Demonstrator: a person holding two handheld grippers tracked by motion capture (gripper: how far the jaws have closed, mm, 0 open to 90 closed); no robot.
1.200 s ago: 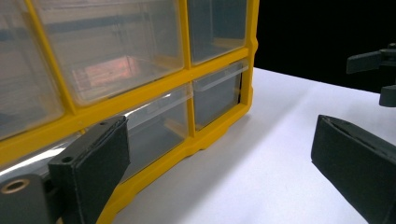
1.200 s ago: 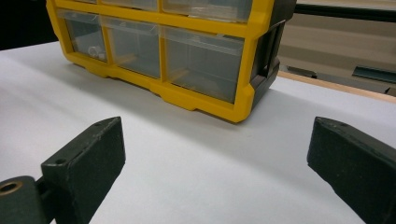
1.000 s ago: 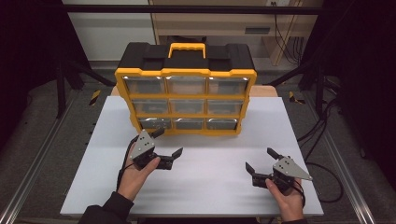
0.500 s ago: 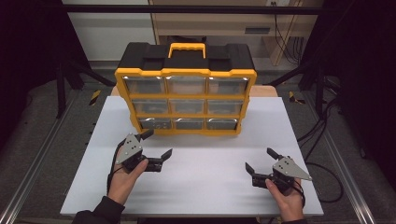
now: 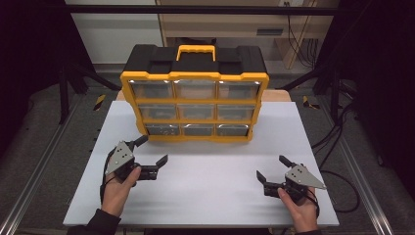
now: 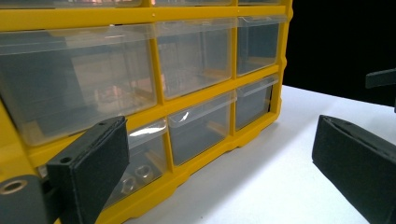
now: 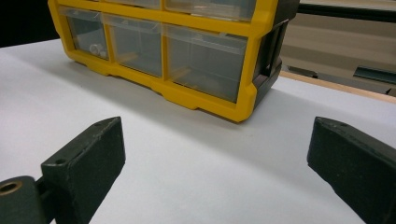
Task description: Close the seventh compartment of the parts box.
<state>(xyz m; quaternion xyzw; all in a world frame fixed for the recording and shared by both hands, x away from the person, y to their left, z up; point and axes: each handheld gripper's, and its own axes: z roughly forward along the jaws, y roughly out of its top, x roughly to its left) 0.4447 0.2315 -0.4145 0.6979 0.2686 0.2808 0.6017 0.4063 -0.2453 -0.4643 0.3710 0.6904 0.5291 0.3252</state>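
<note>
The left gripper (image 5: 150,150), jaws spread and empty, sits just before the organizer's (image 5: 195,105) bottom-left drawer (image 5: 163,129); the right gripper (image 5: 275,167), likewise spread, lies well apart; the left gripper view reveals small metal nuts (image 6: 135,176) inside that drawer.

A white bench (image 5: 205,196) stands on a grey floor (image 5: 44,127) with black frame posts (image 5: 63,83) at its sides. Behind it sit a pale wooden cabinet (image 5: 220,22) and hanging cables (image 5: 293,29). More black cables (image 5: 337,142) trail over the floor at right.
</note>
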